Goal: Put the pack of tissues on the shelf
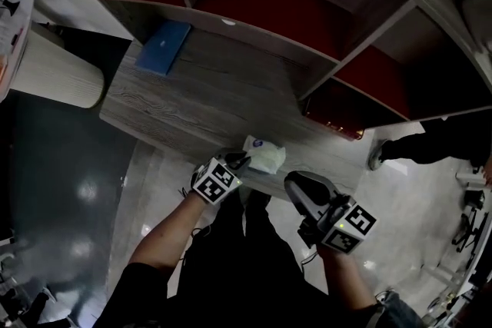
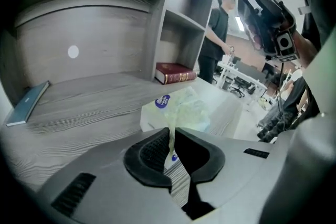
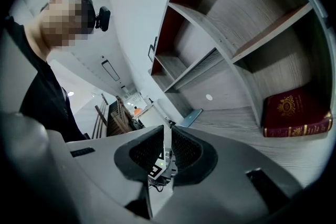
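Note:
The pack of tissues (image 1: 264,154), pale green with a blue round sticker, lies at the near edge of the grey wooden shelf board (image 1: 200,96). My left gripper (image 1: 238,160) is at its near left side. In the left gripper view the jaws (image 2: 171,147) are pinched together on a thin flap of the pack's wrapper (image 2: 181,110), while the pack rests on the board. My right gripper (image 1: 296,184) hangs off the shelf's front edge, to the right of the pack. Its jaws (image 3: 167,152) stand together with nothing between them.
A blue book (image 1: 163,47) lies flat at the board's far left. A dark red book (image 1: 334,127) lies in the lower right compartment. Upright dividers and upper shelves rise behind. A white ribbed bin (image 1: 54,69) stands at the left. A person (image 2: 215,34) stands beyond the shelf's right end.

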